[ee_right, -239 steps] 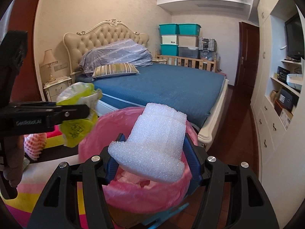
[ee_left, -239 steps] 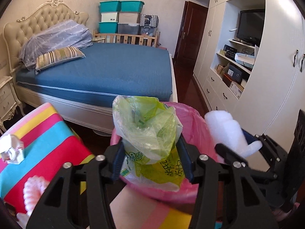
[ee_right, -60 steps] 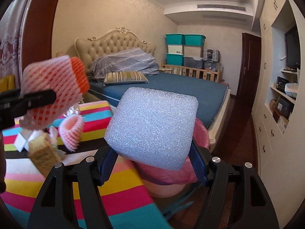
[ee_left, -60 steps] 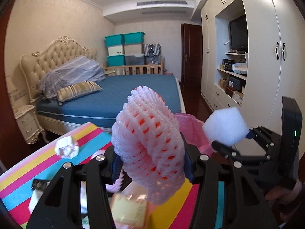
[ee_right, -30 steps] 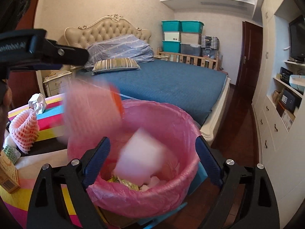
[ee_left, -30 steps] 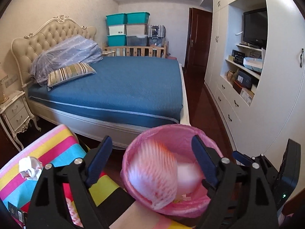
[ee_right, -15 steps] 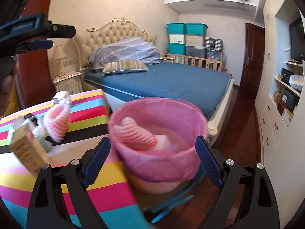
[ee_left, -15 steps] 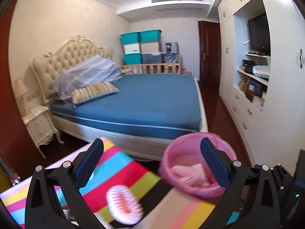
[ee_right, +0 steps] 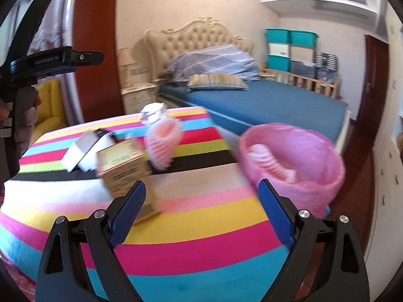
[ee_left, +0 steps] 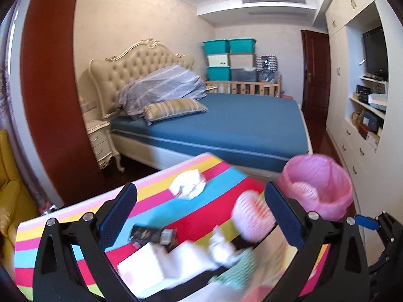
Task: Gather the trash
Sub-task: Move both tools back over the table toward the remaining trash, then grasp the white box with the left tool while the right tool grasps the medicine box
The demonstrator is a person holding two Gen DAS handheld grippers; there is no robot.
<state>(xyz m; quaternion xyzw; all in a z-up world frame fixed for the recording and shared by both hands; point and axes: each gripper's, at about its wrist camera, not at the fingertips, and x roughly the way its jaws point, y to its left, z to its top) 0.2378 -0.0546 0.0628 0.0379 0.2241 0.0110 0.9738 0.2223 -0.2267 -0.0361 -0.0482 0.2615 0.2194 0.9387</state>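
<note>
A pink-lined trash bin (ee_left: 317, 188) (ee_right: 294, 166) stands off the table's right end with foam netting and a white foam piece inside. On the striped tablecloth (ee_right: 191, 229) lie a pink foam fruit net (ee_left: 252, 217) (ee_right: 163, 143), a crumpled white paper (ee_left: 187, 185) (ee_right: 152, 110), a brown cardboard box (ee_right: 123, 168), a white box (ee_left: 148, 264) (ee_right: 78, 151) and a dark wrapper (ee_left: 151, 234). My left gripper (ee_left: 201, 216) is open and empty over this litter. My right gripper (ee_right: 201, 214) is open and empty over the cloth, between the cardboard box and the bin.
A blue bed (ee_left: 226, 123) with a tufted headboard lies beyond the table, a nightstand (ee_left: 100, 138) at its left. White built-in cabinets (ee_left: 365, 125) run along the right wall. A yellow armchair (ee_left: 7, 201) sits at far left. A hand (ee_right: 22, 125) holds the left gripper.
Both grippers dropped their foam pieces into the pink bin, then swung left away from it to the striped table. The left jaws stand wider than a second ago; both are empty.
</note>
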